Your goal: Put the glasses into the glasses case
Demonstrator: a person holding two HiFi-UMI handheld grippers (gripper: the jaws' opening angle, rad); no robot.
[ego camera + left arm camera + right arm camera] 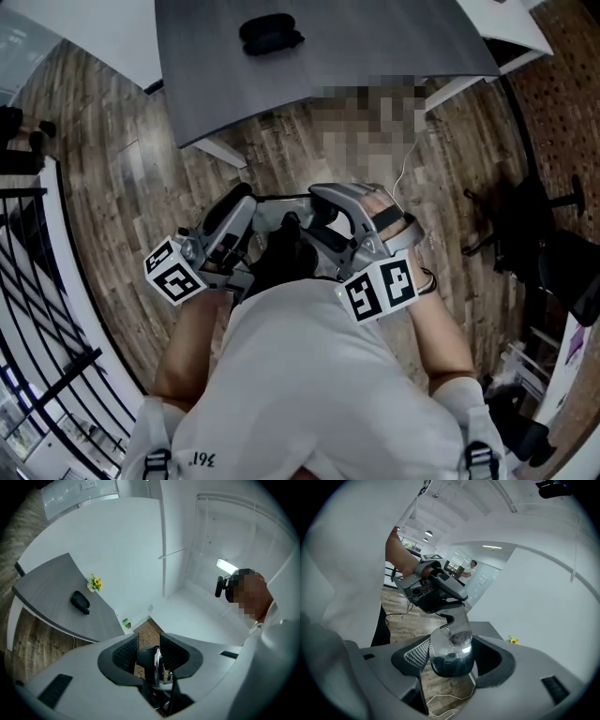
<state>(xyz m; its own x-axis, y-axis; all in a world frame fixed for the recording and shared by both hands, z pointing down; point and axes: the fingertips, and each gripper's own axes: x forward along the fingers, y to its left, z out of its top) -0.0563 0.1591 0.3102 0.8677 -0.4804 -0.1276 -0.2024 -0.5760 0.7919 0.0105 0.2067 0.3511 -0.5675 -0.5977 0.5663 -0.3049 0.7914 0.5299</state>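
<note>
- Our white cotton shirt (309,375) lies nearest, and just beyond it we hold both tools close together above the wooden plank floor (122,187).
- Our left gripper (246,212) is clamped on one end of the dark-framed glasses with clear lenses (452,644). Our right gripper (324,219) grips a lens at the other end.
- The black oval glasses case (270,35) sits on the grey rectangular table (375,47), well apart from us, and it looks closed.
- We judge this to be the carrying step, with the glasses held between the two grippers and nothing in the case yet.
- Next we would need to reach the table. If the case is shut, one gripper must let go to open it before the glasses are lowered in.
</note>
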